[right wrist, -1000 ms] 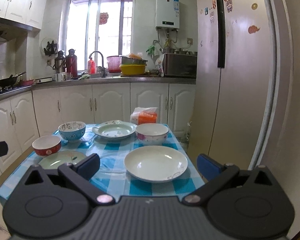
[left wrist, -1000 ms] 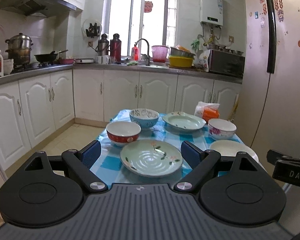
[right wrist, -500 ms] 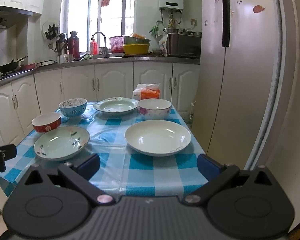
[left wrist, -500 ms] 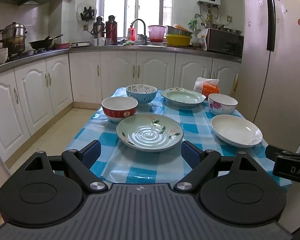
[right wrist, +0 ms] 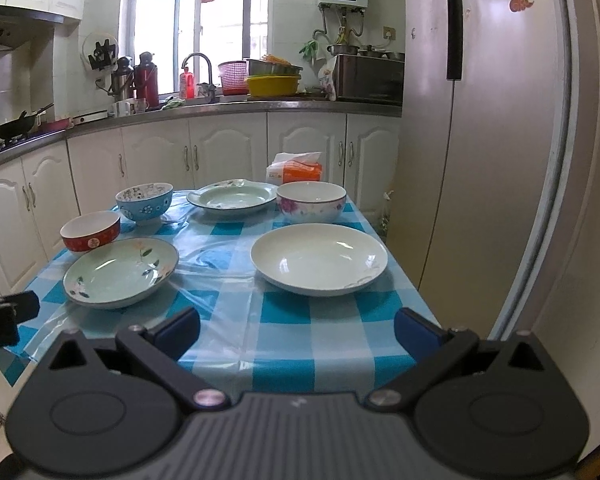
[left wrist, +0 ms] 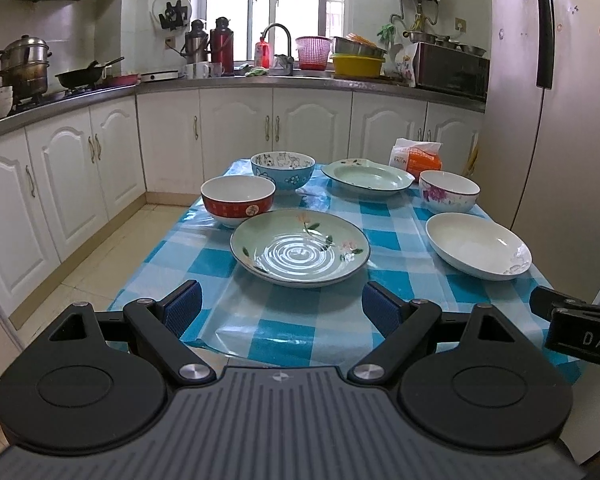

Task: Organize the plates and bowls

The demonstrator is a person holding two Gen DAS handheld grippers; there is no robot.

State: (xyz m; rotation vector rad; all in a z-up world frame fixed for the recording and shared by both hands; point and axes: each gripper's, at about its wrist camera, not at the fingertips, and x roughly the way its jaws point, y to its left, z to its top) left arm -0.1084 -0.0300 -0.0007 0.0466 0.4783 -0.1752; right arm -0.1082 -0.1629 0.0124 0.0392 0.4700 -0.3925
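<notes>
Six dishes sit on the blue-and-white checked worktop point(left wrist: 384, 236), none stacked. Nearest the left tool point(left wrist: 282, 308) is a pale green plate point(left wrist: 300, 251) painted with a flower; the tool hangs above the near edge, its blue pads spread wide with nothing between them. Just behind that plate to the left stands a red bowl point(left wrist: 238, 200) with a gold emblem on its side, too small to read, and behind it a blue bowl point(left wrist: 283, 169) with cartoon animals around the inside rim. A second green plate point(left wrist: 367, 176) lies at the far middle, with a white bowl point(left wrist: 449, 191) bearing purple flowers to its right. In front of that bowl lies a plain white plate point(right wrist: 319, 258), straight ahead of the right tool point(right wrist: 298, 330), which is likewise spread wide and holding nothing. An orange tissue pack point(right wrist: 295, 169) stands at the far edge; its label is too small to read. Letters "DAS" show on a black part of the right tool at the edge of the left wrist view.
</notes>
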